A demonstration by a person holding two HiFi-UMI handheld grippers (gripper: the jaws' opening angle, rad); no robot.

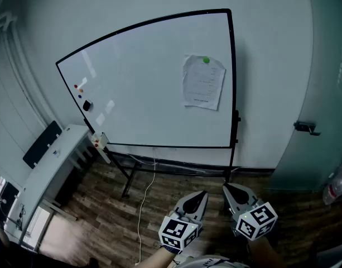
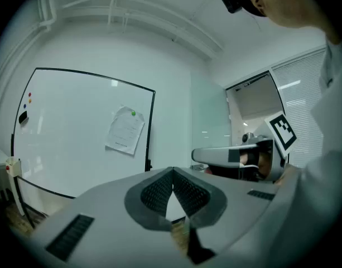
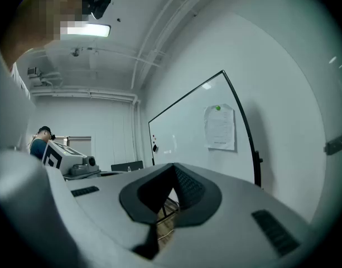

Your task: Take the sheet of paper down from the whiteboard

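A printed sheet of paper [image 1: 203, 82] hangs on the right part of a black-framed whiteboard [image 1: 137, 88], pinned at its top by a green magnet [image 1: 206, 60]. The same sheet [image 2: 125, 130] shows in the left gripper view, and the sheet [image 3: 220, 127] in the right gripper view too. Both grippers are low in the head view, well short of the board. My left gripper [image 1: 203, 195] is shut with nothing between its jaws. Beside it my right gripper [image 1: 226, 188] is shut and empty as well. Each carries a marker cube.
Small red, yellow and blue magnets [image 1: 77, 88] and a black eraser [image 1: 86, 105] sit at the board's left. A grey desk [image 1: 51, 169] stands to the left on the wood floor. A glass door with a handle [image 1: 306, 128] is at the right. A white cable [image 1: 144, 202] trails on the floor.
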